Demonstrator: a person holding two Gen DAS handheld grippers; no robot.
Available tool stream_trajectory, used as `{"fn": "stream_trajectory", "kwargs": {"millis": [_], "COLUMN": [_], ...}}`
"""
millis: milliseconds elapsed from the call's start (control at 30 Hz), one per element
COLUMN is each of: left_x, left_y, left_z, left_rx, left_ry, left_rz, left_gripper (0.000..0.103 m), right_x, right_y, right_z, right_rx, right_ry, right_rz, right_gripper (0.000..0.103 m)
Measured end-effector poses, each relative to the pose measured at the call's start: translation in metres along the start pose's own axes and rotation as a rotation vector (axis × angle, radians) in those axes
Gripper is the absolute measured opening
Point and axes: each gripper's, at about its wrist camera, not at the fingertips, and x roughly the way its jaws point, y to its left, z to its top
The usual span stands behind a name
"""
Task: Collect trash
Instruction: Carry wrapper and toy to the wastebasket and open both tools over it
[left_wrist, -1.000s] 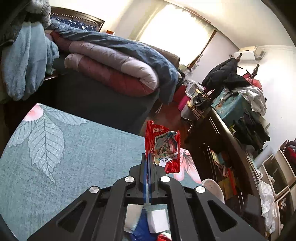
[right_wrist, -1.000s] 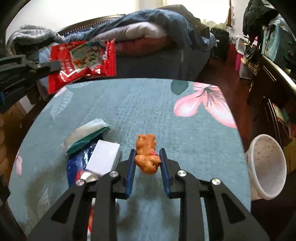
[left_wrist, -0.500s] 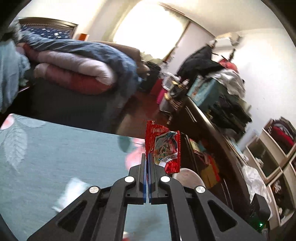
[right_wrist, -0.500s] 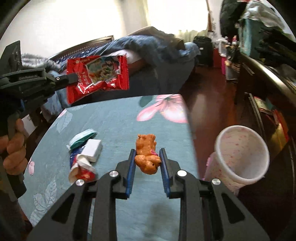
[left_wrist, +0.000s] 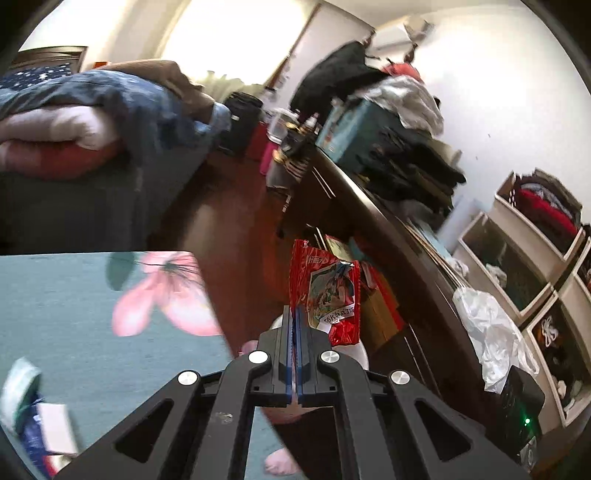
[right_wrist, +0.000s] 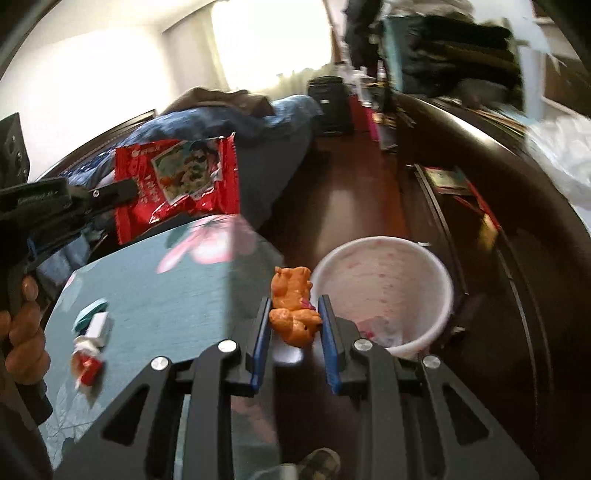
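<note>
My left gripper (left_wrist: 294, 321) is shut on the edge of a red snack wrapper (left_wrist: 327, 291), which hangs in the air past the table's right edge. From the right wrist view that same wrapper (right_wrist: 177, 181) and the left gripper (right_wrist: 127, 188) show at the upper left, a hand (right_wrist: 22, 332) on the handle. My right gripper (right_wrist: 293, 314) is shut on an orange crumpled lump (right_wrist: 293, 304), held just left of a white bin (right_wrist: 384, 291) with pink specks that stands on the floor beside the table. In the left wrist view the bin (left_wrist: 354, 350) is mostly hidden behind the fingers.
The teal flowered tablecloth (right_wrist: 166, 295) still bears a small pile of wrappers and a white box (right_wrist: 92, 332). A bed with folded quilts (left_wrist: 74, 122) lies behind. A dark wooden cabinet (right_wrist: 480, 221) heaped with clothes runs along the right, next to the bin.
Both grippers have swung to the right, off the table's middle toward its right edge. The white bin has come from the far right to just beyond the right gripper's fingers. Both grips are unchanged.
</note>
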Motion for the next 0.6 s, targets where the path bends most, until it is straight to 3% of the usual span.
{"fn": "stream_trajectory", "kwargs": {"millis": [267, 467, 600], "left_x": [0.066, 0.13, 0.156], "left_y": [-0.04, -0.062, -0.071], "left_z": [-0.004, -0.013, -0.016], "left_rx": [0.045, 0.085, 0.127], "left_ry": [0.075, 0.162, 0.176], "left_rz": [-0.028, -0.002, 0.037], "left_gripper": [0.001, 0.002, 0.003], "right_x": [0.018, 0.055, 0.089], "right_y": [-0.063, -0.091, -0.1], "right_z": [0.002, 0.005, 0.007], "right_rx": [0.097, 0.13, 0.116], "right_ry": [-0.009, 0.014, 0.031], "right_rz": [-0.071, -0.102, -0.132], "right_gripper": [0.026, 0.026, 0.028]}}
